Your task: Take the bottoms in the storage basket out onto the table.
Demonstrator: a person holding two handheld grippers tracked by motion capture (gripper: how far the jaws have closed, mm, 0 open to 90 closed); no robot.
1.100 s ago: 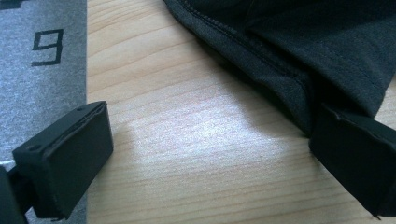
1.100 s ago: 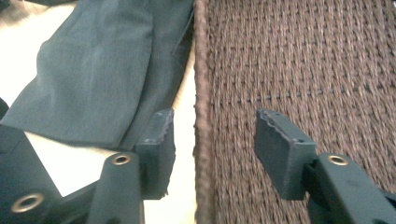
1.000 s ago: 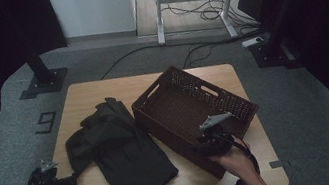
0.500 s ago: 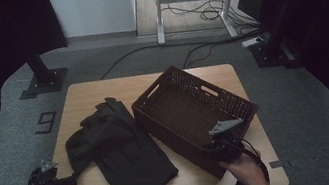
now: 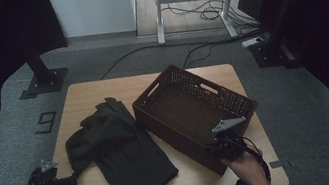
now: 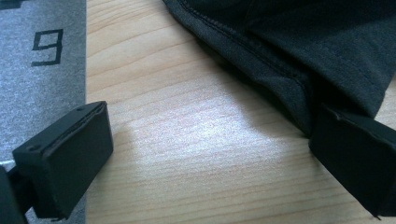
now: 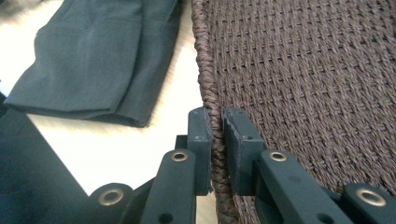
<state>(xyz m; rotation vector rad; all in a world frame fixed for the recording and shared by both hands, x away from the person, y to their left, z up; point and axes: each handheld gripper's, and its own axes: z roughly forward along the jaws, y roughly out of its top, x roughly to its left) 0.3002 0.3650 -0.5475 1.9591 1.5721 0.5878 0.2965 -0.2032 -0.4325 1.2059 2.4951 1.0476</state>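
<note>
1. Woven brown wicker is what the right gripper has just closed on: its jaws pinch the basket rim at the near corner, one jaw inside, one outside.
2. From that grip the basket stretches away diagonally, toward the far left of the desk, so any pull will likely swing the long side about this corner.
3. Left of the basket lies the dark garment, just beside its wall.
4. Beyond the garment, the left gripper stands wide open, its jaws empty over bare desk, the hem touching one jaw.

brown woven basket; dark grey garment.
</note>
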